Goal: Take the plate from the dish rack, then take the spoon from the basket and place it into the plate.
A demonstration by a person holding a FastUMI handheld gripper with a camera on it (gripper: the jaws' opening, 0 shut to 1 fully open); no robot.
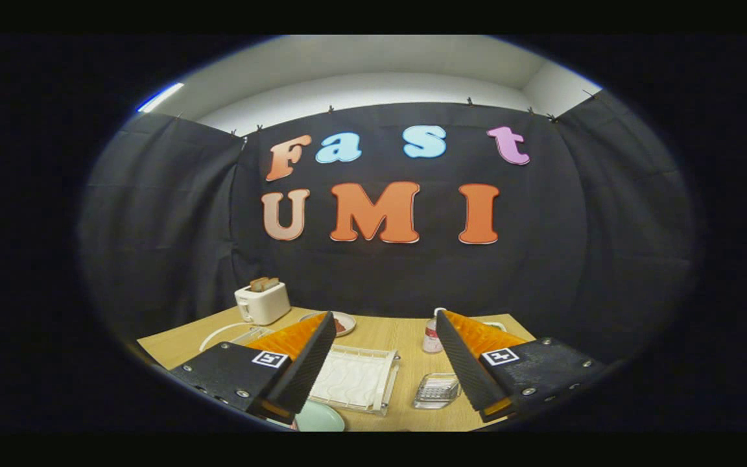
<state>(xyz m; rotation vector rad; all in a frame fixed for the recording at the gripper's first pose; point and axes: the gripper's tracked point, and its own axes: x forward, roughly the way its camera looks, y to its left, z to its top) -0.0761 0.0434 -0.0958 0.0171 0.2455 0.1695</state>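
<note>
— So, what are the gripper's [386, 363] fingers at?
— Spread wide apart, holding nothing, above the wooden table [406, 337].
— And the plate?
— A pale green plate [318, 418] lies flat close under the left finger, just beside the white dish rack [354, 379].
— Anything else?
— A toaster [262, 301] with bread far left, a small clear basket [436, 391] near the right finger. I can't make out the spoon.

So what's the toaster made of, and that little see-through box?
The toaster looks like smooth cream plastic: matte, with rounded corners and no metal shine. The small box just ahead of the open gripper seems to be clear plastic or glass; the table shows through it and its edges glint. The table looks like pale wood, going by its grain lines.
</note>
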